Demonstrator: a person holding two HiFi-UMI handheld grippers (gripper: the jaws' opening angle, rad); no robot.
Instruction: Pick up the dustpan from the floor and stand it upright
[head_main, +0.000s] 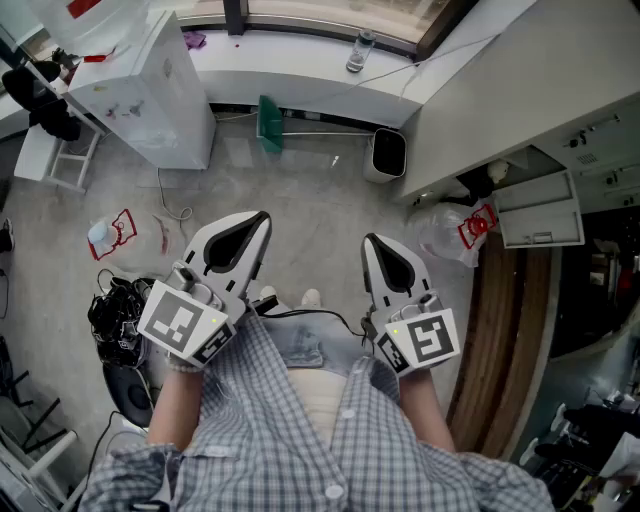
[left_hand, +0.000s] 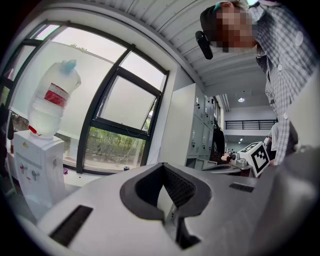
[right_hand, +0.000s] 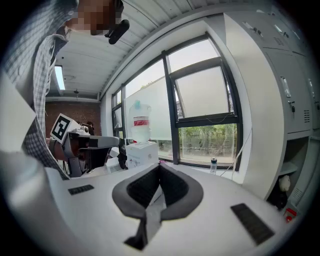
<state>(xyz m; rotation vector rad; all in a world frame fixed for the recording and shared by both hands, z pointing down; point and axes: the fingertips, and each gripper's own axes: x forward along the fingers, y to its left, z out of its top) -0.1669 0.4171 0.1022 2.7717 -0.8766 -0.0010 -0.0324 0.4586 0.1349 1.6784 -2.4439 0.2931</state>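
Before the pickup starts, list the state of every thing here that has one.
left gripper: fingers shut, empty.
right gripper: fingers shut, empty.
dustpan: lying on the floor by the wall, untouched.
bottle: upright on the sill.
bin: upright by the wall.

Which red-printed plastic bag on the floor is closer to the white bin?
The bag right of the right gripper; the other bag lies far left.

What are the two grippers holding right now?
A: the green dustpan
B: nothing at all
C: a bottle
B: the left gripper and the right gripper are both shut with nothing between their jaws, and the green dustpan lies well away from both.
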